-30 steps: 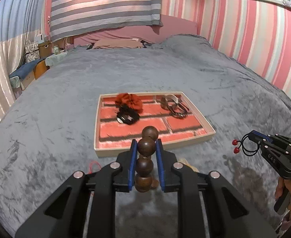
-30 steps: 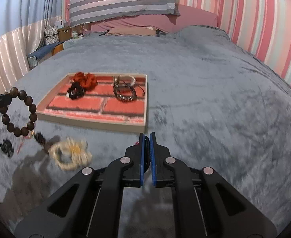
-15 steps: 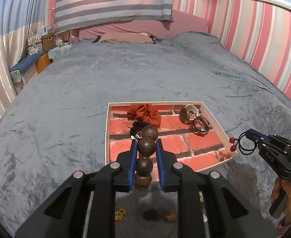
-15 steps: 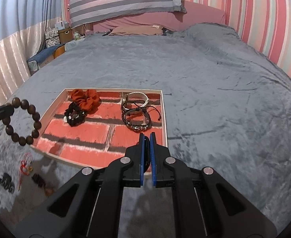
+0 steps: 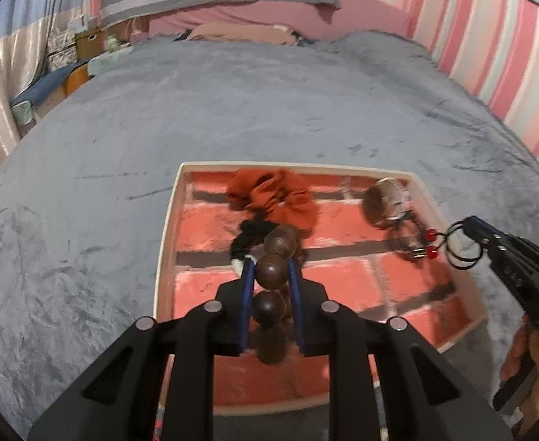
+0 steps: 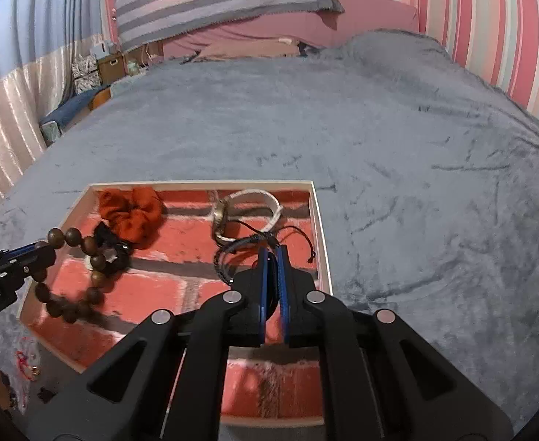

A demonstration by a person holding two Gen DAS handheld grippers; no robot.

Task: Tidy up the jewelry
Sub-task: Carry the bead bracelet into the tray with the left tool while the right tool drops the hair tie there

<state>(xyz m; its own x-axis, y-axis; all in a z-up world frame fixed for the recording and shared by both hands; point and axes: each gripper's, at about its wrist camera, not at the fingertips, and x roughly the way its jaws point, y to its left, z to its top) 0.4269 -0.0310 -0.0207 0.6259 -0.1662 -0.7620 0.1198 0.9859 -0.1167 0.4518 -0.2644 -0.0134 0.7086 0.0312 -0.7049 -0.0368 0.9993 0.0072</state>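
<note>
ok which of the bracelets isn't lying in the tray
The brown wooden bead bracelet: it hangs from the left claw above the tray, unlike the white and dark cord ones.

One tray (image 6: 319, 220), one orange scrunchie (image 6: 131, 213), one wooden bead bracelet (image 6: 85, 279), one white bangle (image 6: 258, 202), two grippers.

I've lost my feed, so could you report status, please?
Left gripper shut on bead bracelet; right gripper on hair tie. Both over tray.

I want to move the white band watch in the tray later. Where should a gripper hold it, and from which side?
Grip the white strap of the watch, coming from above with one finger inside the loop. The band stands open as a ring, and its far arc lies clear of the dark cord bracelets.
</note>
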